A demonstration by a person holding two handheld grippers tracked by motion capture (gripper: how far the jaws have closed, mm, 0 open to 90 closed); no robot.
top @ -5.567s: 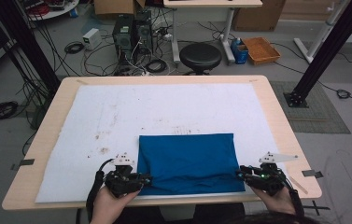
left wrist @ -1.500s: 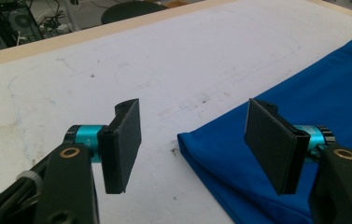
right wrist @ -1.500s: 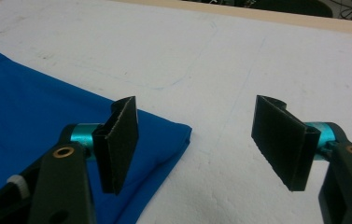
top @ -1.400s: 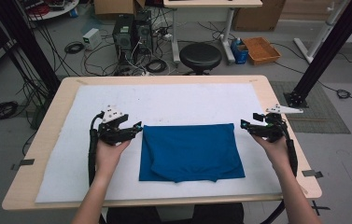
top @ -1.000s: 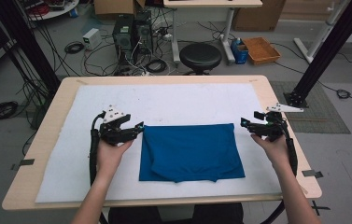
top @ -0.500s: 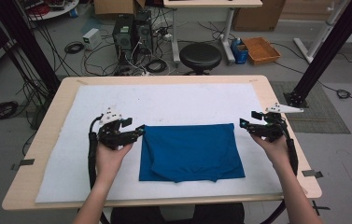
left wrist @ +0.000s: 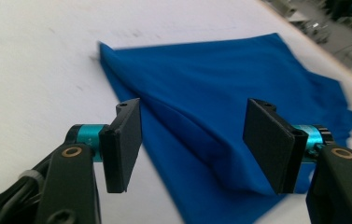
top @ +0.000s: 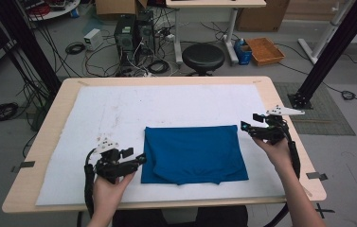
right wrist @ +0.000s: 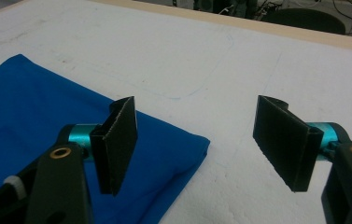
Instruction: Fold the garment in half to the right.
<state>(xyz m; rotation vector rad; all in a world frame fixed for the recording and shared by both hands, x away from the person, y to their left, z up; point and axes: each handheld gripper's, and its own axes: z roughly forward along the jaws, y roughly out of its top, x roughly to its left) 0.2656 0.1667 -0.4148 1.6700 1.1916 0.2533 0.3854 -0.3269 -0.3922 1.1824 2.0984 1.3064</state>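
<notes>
Folded blue cloth lies flat on the white mat, toward the near middle of the wooden table, roughly rectangular, near edge a bit uneven with a small dip. Left gripper sits just off the cloth's near-left corner, jaws released and wide apart, nothing between them; in the left gripper view the cloth's folded layers lie ahead between the spread jaws. Right gripper hovers by the cloth's far-right corner, jaws also released and wide, holding nothing; in the right gripper view that corner sits under the left jaw, bare mat beyond. Hands hold both grippers from the near side. Black stool and cardboard tray stand on the floor past the far edge.
</notes>
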